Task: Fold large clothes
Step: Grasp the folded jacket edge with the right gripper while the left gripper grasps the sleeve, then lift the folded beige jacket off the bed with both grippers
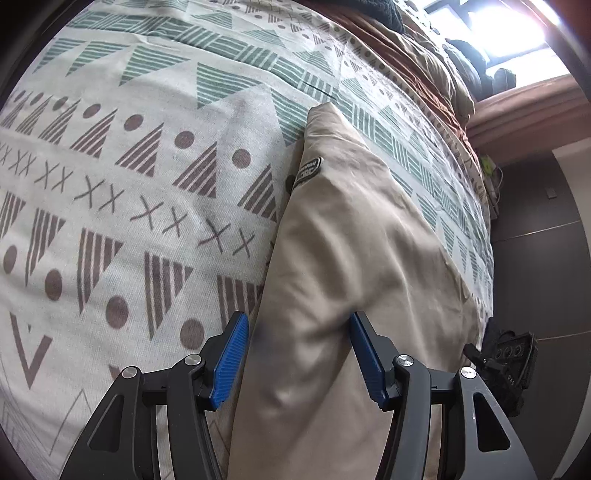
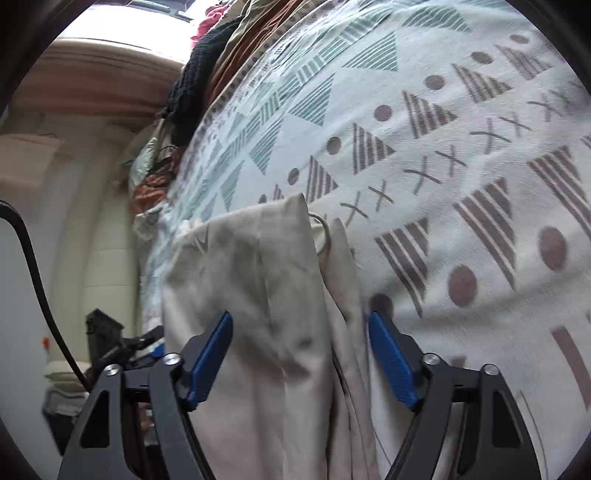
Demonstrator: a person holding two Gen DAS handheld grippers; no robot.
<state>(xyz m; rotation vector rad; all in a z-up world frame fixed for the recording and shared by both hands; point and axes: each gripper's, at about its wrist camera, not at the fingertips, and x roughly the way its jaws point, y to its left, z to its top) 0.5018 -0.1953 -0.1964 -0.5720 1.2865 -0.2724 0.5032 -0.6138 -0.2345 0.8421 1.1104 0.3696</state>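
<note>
Beige trousers [image 1: 332, 240] on patterned bedspread [image 1: 129, 166], between both grippers' parted, unclamped jaws

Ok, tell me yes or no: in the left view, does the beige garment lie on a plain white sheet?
No, the beige garment lies on a bedspread printed with triangles, dots and crosses.

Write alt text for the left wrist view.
A beige folded garment lies on a patterned bedspread, running between the open blue fingers of the left gripper. A dark label patch sits near its far end; a bright window glares upper right.
</note>
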